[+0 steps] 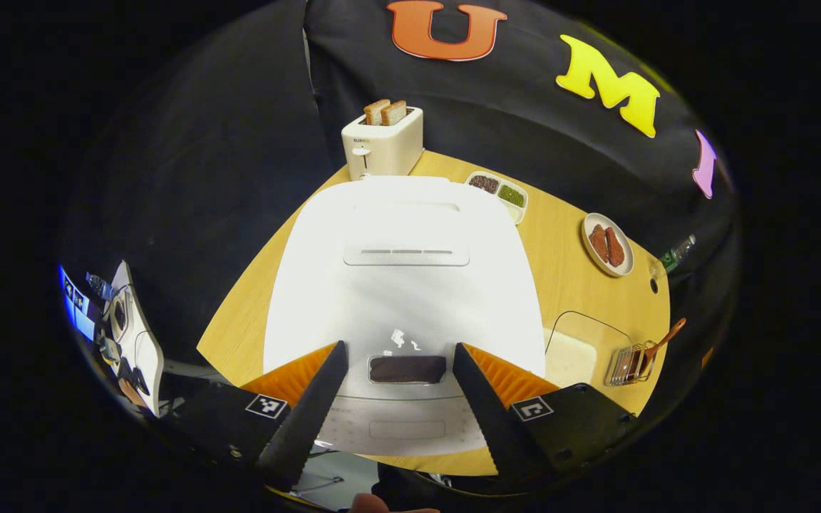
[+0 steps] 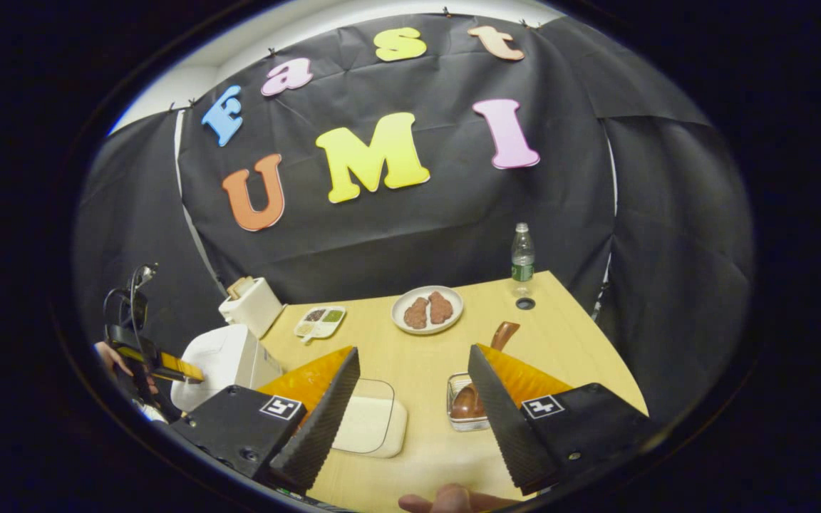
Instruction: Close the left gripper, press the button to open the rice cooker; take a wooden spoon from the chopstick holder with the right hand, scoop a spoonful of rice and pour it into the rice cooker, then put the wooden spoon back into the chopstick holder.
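The white rice cooker (image 1: 403,249) lies just below my left gripper (image 1: 398,347) with its lid down. The left fingers are open and stand on either side of the dark button panel (image 1: 408,369) at the cooker's front. In the right gripper view the cooker (image 2: 221,363) sits at the left, with the left gripper (image 2: 157,365) held over it by a hand. My right gripper (image 2: 413,350) is open and holds nothing. It hovers above the table, near the wire chopstick holder (image 2: 457,420) with the wooden spoon (image 2: 503,333) standing in it. A clear box of rice (image 2: 371,424) lies beside the holder.
A toaster (image 1: 382,146) with bread stands behind the cooker. A divided dish of beans (image 1: 497,191), a plate of meat (image 2: 427,310) and a water bottle (image 2: 522,260) are at the table's far side. The rice box (image 1: 581,349) and holder (image 1: 630,365) are right of the cooker.
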A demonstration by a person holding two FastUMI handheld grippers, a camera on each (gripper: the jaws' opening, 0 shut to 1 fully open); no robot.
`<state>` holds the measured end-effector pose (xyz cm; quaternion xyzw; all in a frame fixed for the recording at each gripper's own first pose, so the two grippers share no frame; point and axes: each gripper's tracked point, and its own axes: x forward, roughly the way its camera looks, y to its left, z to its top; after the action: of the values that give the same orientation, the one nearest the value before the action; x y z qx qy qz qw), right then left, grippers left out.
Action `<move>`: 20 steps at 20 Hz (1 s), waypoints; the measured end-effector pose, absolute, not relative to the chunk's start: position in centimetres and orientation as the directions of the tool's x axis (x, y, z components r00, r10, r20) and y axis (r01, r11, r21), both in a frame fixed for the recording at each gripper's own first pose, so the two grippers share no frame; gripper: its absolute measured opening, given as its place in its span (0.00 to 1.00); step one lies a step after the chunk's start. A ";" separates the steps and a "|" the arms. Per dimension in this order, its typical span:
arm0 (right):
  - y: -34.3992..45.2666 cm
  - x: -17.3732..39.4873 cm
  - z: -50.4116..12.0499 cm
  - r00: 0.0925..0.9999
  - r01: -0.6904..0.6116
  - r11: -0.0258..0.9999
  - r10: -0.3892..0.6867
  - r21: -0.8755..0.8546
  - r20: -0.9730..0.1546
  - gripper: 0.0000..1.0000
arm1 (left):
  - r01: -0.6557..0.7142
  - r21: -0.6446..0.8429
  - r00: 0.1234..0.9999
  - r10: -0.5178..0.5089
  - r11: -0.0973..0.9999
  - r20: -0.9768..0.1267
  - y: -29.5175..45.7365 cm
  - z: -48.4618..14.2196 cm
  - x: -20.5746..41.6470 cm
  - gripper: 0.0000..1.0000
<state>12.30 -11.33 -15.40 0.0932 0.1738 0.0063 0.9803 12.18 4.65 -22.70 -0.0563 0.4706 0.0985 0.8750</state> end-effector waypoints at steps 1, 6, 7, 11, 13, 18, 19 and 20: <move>-11.3 12.8 -15.5 0.938 0.005 0.982 0.060 0.188 -0.340 0.97 | -0.236 -0.007 0.525 0.122 0.972 -0.842 4.7 -22.7 12.0 0.98; -11.4 14.1 -16.1 0.928 -0.041 0.976 0.116 0.213 -0.354 0.97 | -0.265 -0.010 0.519 0.134 0.964 -0.844 4.7 -22.6 12.3 1.00; -11.8 14.0 -15.8 0.932 -0.037 0.977 0.109 0.208 -0.346 0.96 | -0.260 -0.012 0.523 0.130 0.966 -0.842 4.7 -22.6 12.3 1.00; -11.8 11.4 -13.9 0.952 -0.011 0.979 0.072 0.203 -0.298 0.97 | -0.237 -0.049 0.569 0.098 0.970 -0.816 4.1 -21.6 12.7 0.98; -11.2 9.4 -12.7 0.961 -0.005 0.983 0.055 0.183 -0.269 0.97 | -0.217 -0.076 0.629 0.080 0.973 -0.773 3.8 -19.6 11.9 0.95; -8.8 3.2 -8.1 0.986 0.013 0.993 0.008 0.121 -0.169 0.96 | -0.066 -0.109 0.834 -0.005 0.992 -0.552 1.8 -10.7 8.1 0.95; -8.4 1.9 -7.3 0.989 0.025 0.994 -0.008 0.109 -0.150 0.98 | -0.028 -0.108 0.870 -0.029 0.994 -0.492 1.3 -8.5 6.8 0.95; -8.3 0.6 -6.5 0.991 0.044 0.994 -0.030 0.099 -0.134 0.97 | 0.011 -0.109 0.902 -0.056 0.994 -0.428 0.7 -6.3 5.4 0.95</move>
<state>0.58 -8.32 -6.53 0.0508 0.0661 -0.0185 0.9963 5.42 0.74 -6.33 -0.0519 0.2205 -0.0171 0.9739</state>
